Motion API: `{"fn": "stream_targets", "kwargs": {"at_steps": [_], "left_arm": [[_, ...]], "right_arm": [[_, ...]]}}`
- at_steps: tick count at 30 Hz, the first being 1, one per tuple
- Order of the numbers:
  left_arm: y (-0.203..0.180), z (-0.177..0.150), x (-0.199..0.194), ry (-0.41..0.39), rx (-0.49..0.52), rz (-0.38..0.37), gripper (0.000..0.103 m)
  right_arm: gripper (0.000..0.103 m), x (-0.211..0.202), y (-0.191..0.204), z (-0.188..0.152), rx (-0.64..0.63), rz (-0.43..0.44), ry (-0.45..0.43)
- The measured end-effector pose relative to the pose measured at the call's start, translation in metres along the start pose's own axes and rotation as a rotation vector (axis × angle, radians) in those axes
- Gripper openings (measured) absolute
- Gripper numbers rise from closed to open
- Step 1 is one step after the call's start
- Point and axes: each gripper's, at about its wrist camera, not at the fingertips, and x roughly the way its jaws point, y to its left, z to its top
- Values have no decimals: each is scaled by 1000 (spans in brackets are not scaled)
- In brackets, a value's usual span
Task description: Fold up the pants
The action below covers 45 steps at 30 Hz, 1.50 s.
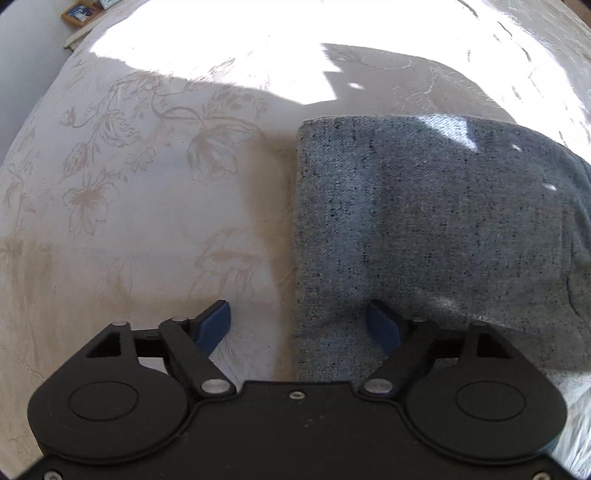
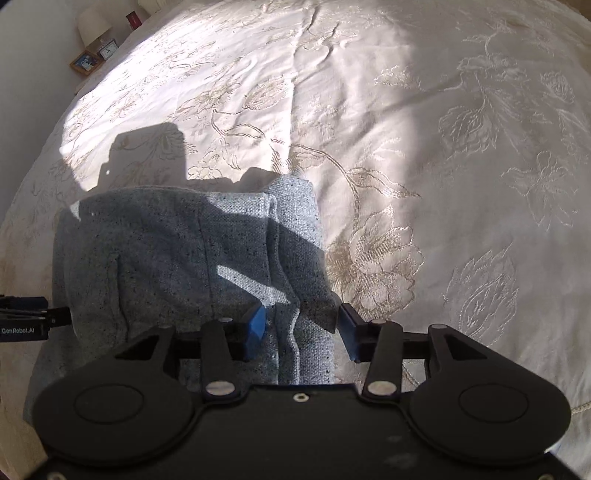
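Observation:
Grey-blue speckled pants (image 1: 424,221) lie folded in a compact bundle on a white embroidered bedspread (image 1: 147,184). My left gripper (image 1: 301,325) is open, its jaws astride the bundle's left edge, one blue pad on the bedspread and one on the cloth. In the right wrist view the pants (image 2: 166,258) lie left of centre, with layered folded edges on their right side. My right gripper (image 2: 301,328) is open with its jaws either side of those right-hand edges. The left gripper's tip (image 2: 26,317) shows at the far left.
The bedspread (image 2: 443,166) stretches wide ahead and to the right, partly in bright sunlight. A bedside table at the far top left holds a lamp (image 2: 94,22), a small clock (image 2: 108,51) and a framed picture (image 2: 85,62).

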Motion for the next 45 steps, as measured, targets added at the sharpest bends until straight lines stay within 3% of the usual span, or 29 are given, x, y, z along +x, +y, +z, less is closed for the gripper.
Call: {"fn": "stream_targets", "kwargs": {"at_steps": [2,4,7,9,10,11,12,13,14,17,21,30,37,42,43,45], "left_arm": [[6,-1,4,12,-41,-1,98],[16,-1,8,41,-109,-27,100],[31,1,13,107,-241,-82,97],[35,1,12,124,-287,-104,90],[34,1,10,117,-280,-127,74],[32,2,7,106,-265,-159,52],[28,2,0,92,-249,-216,34],[25,2,-4,90,-247,-221,20],[21,2,-12,72,-237,-189,13],[12,0,-32,24,-199,-135,9],[13,-4,-66,-41,-228,-145,8],[34,-20,-107,-99,-255,-115,8],[105,-47,-132,-113,-234,-64,8],[173,-66,-126,-92,-268,-45,9],[184,-68,-120,-82,-264,-32,14],[202,-74,-106,-46,-250,83,19]], "right_arm": [[49,1,-4,1,30,17,7],[49,1,-7,1,53,31,14],[47,-2,-7,0,62,35,21],[37,-5,-3,0,41,44,18],[25,-9,0,-1,26,58,16],[17,-12,4,-1,6,55,7],[16,-17,8,-2,-20,50,-5],[13,-21,11,-2,-36,48,-15],[11,-26,14,-2,-45,49,-26],[10,-48,16,0,-49,77,-62],[10,-76,25,1,-92,109,-100],[9,-120,66,-11,-155,147,-135],[10,-134,142,-42,-168,203,-113],[10,-117,214,-67,-159,225,-103],[10,-112,224,-71,-150,218,-110],[15,-95,245,-78,-147,124,-112]]}}
